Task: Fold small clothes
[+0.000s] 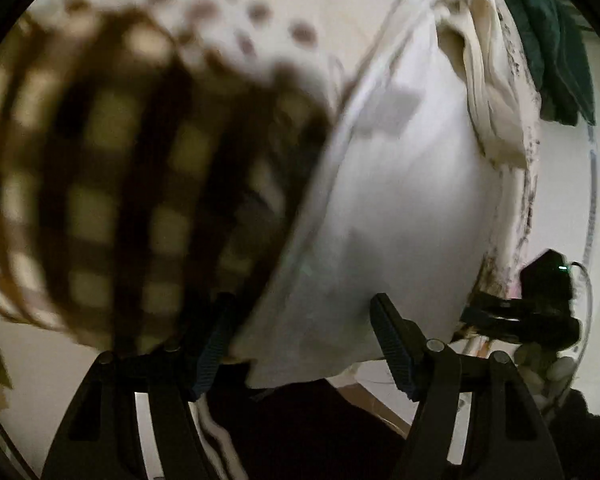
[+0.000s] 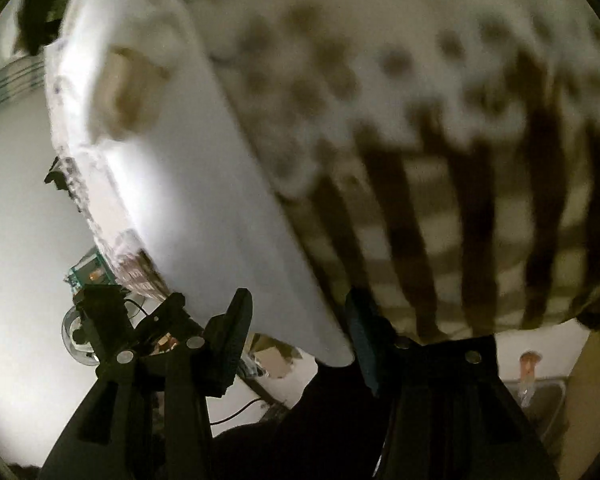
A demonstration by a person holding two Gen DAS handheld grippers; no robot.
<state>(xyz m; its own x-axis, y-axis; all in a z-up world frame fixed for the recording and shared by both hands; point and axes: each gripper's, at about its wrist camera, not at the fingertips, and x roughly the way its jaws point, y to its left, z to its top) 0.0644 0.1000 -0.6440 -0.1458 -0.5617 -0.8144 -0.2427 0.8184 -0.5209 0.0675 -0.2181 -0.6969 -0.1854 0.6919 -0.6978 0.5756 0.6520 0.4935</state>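
A small white garment [image 1: 388,208] with a checked and dotted brown part [image 1: 112,184] hangs close in front of both cameras, blurred. My left gripper [image 1: 300,344] stands wide open, its fingers either side of the white cloth's lower edge. In the right wrist view the same white cloth [image 2: 204,184] and brown checked part [image 2: 480,208] fill the frame. My right gripper [image 2: 296,332] is also wide open, with the cloth's lower corner between its fingers. The other gripper shows at the side in each view [image 1: 540,312] [image 2: 112,320].
A crumpled cream cloth [image 1: 488,80] and a dark green cloth [image 1: 556,52] lie at the upper right of the left wrist view. A glass jar [image 2: 76,336] sits on the white surface [image 2: 20,240] at the left of the right wrist view.
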